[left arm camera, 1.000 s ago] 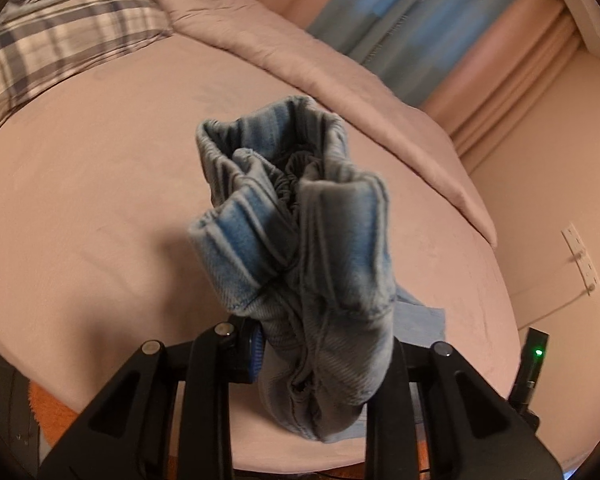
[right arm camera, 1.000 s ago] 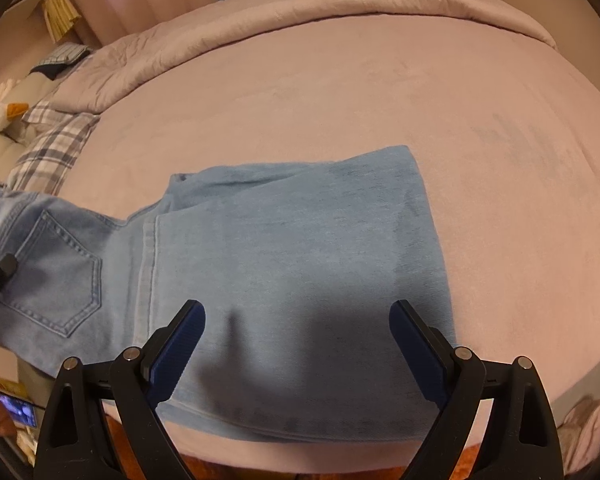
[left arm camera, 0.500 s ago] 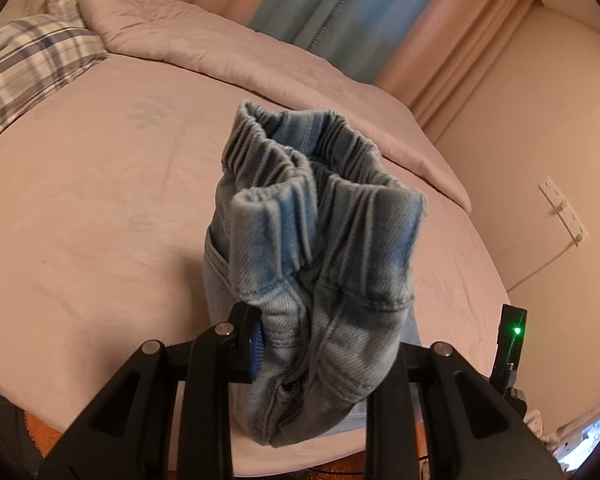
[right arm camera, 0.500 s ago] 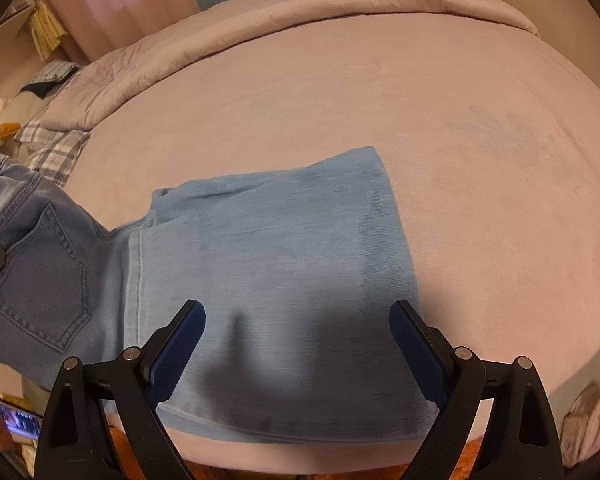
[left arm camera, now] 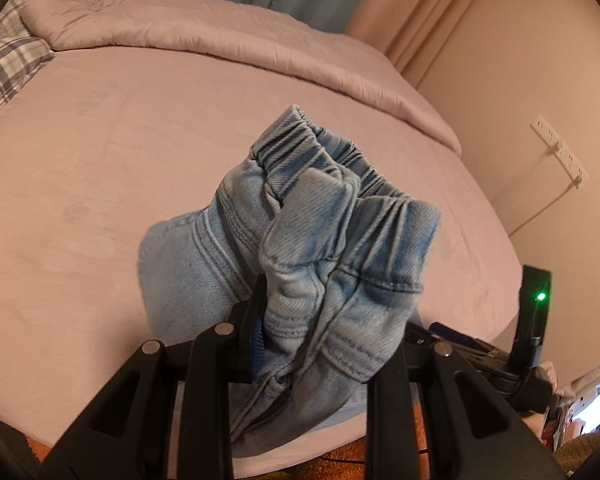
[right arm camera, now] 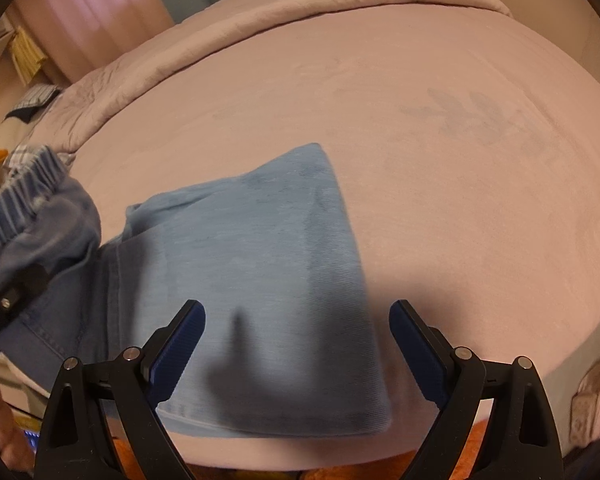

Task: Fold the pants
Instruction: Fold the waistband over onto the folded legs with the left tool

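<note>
Pants lie on bed, legs flat near front edge. Left tool clamps bunched waistband, lifted. Right tool wide, empty, hovering above legs. Carry waistband across squarely; align edges before release.

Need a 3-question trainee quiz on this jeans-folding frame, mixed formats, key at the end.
1. True or false: the right gripper is shut on the jeans.
2. Which part of the jeans does the left gripper hold? A) a leg hem B) the elastic waistband end C) nothing
3. Fill in: the leg portion of the jeans lies flat on the pink ____.

Key: 1 false, its fingers stand wide apart above the denim; 2 B; 3 bed.
</note>
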The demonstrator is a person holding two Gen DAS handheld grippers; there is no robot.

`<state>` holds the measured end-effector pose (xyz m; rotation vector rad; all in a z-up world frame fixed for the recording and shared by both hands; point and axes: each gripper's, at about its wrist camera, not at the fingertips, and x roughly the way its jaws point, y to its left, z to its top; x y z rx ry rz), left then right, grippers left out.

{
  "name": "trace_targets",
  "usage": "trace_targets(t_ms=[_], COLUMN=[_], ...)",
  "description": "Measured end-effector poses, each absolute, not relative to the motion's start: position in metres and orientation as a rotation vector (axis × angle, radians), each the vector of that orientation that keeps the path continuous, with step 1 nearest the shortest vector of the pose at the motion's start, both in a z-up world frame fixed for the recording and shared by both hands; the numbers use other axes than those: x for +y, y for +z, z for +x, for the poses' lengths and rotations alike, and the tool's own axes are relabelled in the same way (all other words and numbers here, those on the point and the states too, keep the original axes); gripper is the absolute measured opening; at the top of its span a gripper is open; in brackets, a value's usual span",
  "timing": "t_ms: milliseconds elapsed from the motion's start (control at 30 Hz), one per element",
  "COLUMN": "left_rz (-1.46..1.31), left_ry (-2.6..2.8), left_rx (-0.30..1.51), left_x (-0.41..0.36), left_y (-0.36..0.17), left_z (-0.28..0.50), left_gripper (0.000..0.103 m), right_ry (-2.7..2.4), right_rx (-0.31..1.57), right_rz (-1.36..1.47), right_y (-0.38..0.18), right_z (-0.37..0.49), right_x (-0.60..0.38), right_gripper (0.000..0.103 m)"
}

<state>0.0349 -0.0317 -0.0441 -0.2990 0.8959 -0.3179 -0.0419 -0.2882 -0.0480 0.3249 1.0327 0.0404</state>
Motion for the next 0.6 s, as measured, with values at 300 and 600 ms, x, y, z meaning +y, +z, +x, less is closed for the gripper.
trace_targets(t_ms=[300,600], left_rz=[-0.218,-0.177], left_ry=[-0.331,-0.345], left_rx=[1.001,1.053], left_x=[-0.06,-0.079], left_y=[-0.079,-0.101], left_z=[0.051,0.059], left_gripper=[0.027,0.032], right_ry=[0.014,0.009], right_rx=[1.039,1.046], right_rz=[0.369,0.391], right_y=[-0.052,-0.057], right_z=[-0.047,-0.053], right_x=[-0.299,-0.309], right_gripper=[0.093,0.093])
